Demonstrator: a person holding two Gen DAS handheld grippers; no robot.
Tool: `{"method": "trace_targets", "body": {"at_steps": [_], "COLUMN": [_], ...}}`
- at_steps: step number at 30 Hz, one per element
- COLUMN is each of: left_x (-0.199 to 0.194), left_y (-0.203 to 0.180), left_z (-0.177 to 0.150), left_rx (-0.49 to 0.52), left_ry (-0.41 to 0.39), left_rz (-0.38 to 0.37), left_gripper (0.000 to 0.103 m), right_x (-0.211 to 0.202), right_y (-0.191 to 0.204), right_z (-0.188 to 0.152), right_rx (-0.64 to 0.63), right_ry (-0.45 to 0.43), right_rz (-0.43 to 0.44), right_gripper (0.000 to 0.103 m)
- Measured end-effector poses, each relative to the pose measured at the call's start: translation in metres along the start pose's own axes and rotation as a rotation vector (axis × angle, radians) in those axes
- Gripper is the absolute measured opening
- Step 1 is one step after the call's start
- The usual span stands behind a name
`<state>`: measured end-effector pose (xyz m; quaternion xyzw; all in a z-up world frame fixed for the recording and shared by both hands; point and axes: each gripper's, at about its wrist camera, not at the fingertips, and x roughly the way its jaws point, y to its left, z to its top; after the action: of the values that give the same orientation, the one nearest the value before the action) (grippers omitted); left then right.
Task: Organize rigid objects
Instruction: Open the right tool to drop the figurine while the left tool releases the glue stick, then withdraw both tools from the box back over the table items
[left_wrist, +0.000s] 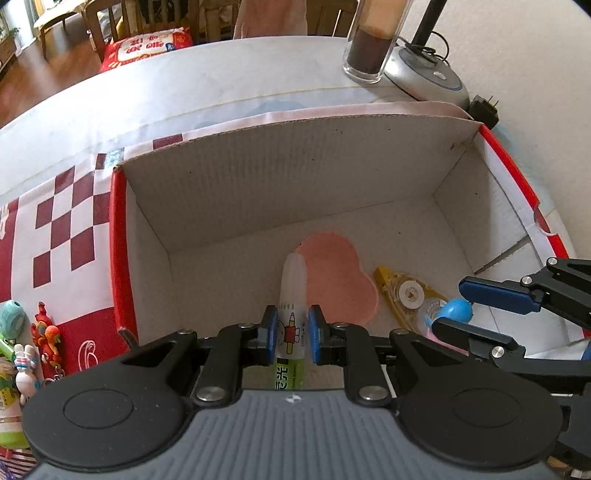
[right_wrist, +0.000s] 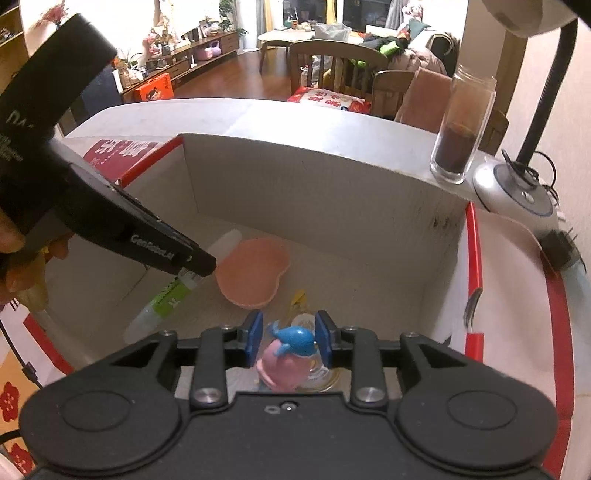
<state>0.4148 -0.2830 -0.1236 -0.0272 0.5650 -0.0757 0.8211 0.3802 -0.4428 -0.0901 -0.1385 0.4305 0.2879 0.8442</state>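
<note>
Clamped between the left gripper's (left_wrist: 291, 334) pads, one glue tube (left_wrist: 291, 295) hung low inside the cardboard box (left_wrist: 258, 184), not yet released. Beside it the right gripper (right_wrist: 288, 341) had eased off one whale toy (right_wrist: 291, 349), jaws just clear of it. Already in: one pink dish (left_wrist: 338, 277) and one yellow tape dispenser (left_wrist: 404, 295). Several small figurines (left_wrist: 35, 343) waited on the table (left_wrist: 184, 85), so roughly midway.

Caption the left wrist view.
Left gripper lowers a glue tube into the cardboard box beside a pink dish.
</note>
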Motion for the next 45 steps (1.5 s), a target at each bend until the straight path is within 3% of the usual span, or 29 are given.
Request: {"method": "trace_targets", "body": {"at_steps": [4, 5, 23, 40, 42, 45], "left_x": [-0.008, -0.010, -0.077, -0.153, -0.160, -0.173], "left_y": [-0.001, -0.001, 0.007, 0.075, 0.087, 0.109], "left_z": [-0.003, -0.004, -0.035, -0.092, -0.102, -0.117], "left_rx": [0.008, 0.006, 0.026, 0.021, 0.013, -0.004], "left_ry": [-0.020, -0.024, -0.162, -0.313, -0.328, -0.355], "left_rz": [-0.007, -0.011, -0.065, -0.052, -0.047, -0.037], "left_gripper": [0.017, 0.017, 0.018, 0.019, 0.024, 0.046], "right_x": [-0.005, -0.007, -0.040, -0.069, -0.070, -0.069], "right_y": [0.000, 0.001, 0.033, 0.115, 0.129, 0.154], "right_z": [-0.002, -0.002, 0.005, 0.015, 0.017, 0.018], "right_rx": [0.021, 0.022, 0.045, 0.077, 0.079, 0.078], "right_ry": [-0.002, -0.004, -0.059, -0.136, -0.144, -0.149], "right_rz": [-0.009, -0.012, -0.051, -0.055, -0.049, -0.038], "right_gripper": [0.057, 0.058, 0.074, 0.084, 0.085, 0.086]}}
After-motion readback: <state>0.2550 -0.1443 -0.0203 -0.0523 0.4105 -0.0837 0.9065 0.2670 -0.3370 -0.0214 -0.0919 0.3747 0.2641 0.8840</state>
